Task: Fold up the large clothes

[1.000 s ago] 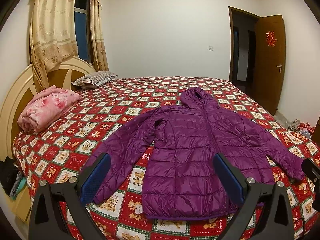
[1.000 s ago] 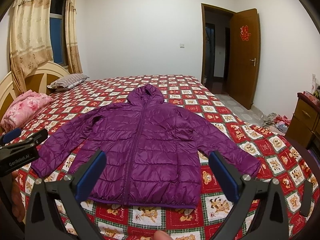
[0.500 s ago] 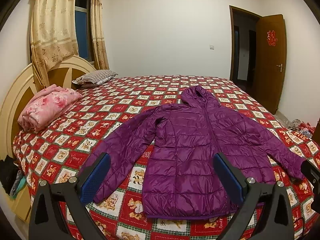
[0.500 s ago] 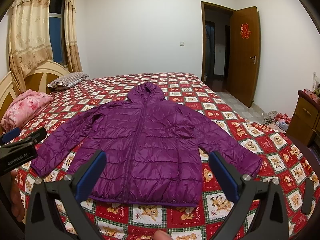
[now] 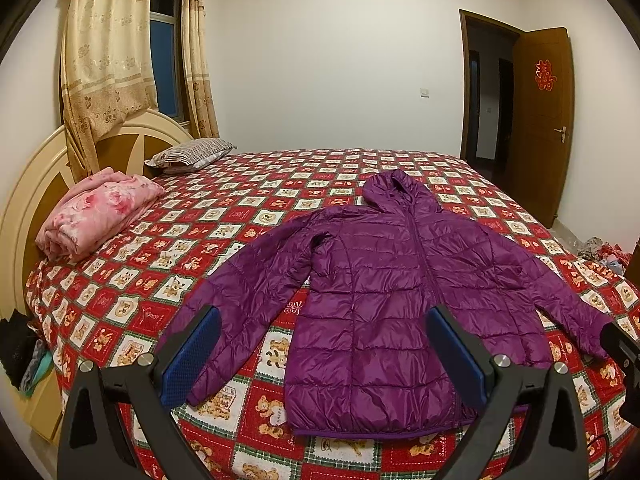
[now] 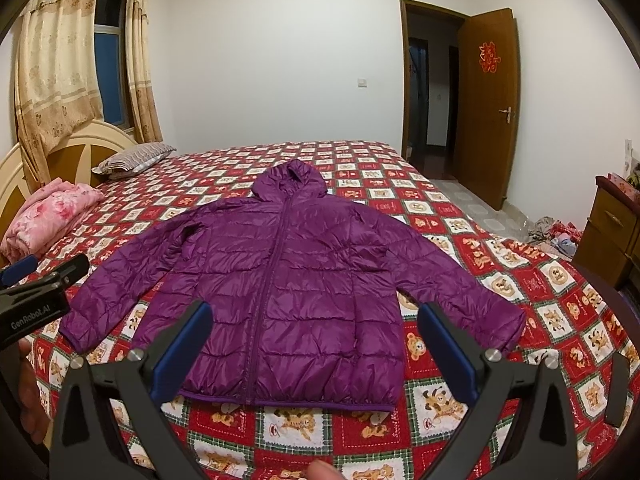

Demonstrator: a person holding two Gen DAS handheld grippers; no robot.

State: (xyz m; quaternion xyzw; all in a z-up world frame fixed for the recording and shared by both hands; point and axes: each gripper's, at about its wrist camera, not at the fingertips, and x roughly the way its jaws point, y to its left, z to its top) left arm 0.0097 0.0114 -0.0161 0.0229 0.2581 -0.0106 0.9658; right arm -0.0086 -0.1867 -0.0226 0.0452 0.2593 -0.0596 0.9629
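A purple quilted hooded puffer jacket (image 6: 288,288) lies flat, zipped, sleeves spread, on the bed with the red teddy-bear checked cover (image 5: 224,216). The left gripper (image 5: 324,354) and right gripper (image 6: 316,346) both hang above its hem, wide apart and empty. Only the right wrist view shows the wooden nightstand (image 6: 608,232); the left sleeve cuff sits partly behind a finger in the left wrist view.
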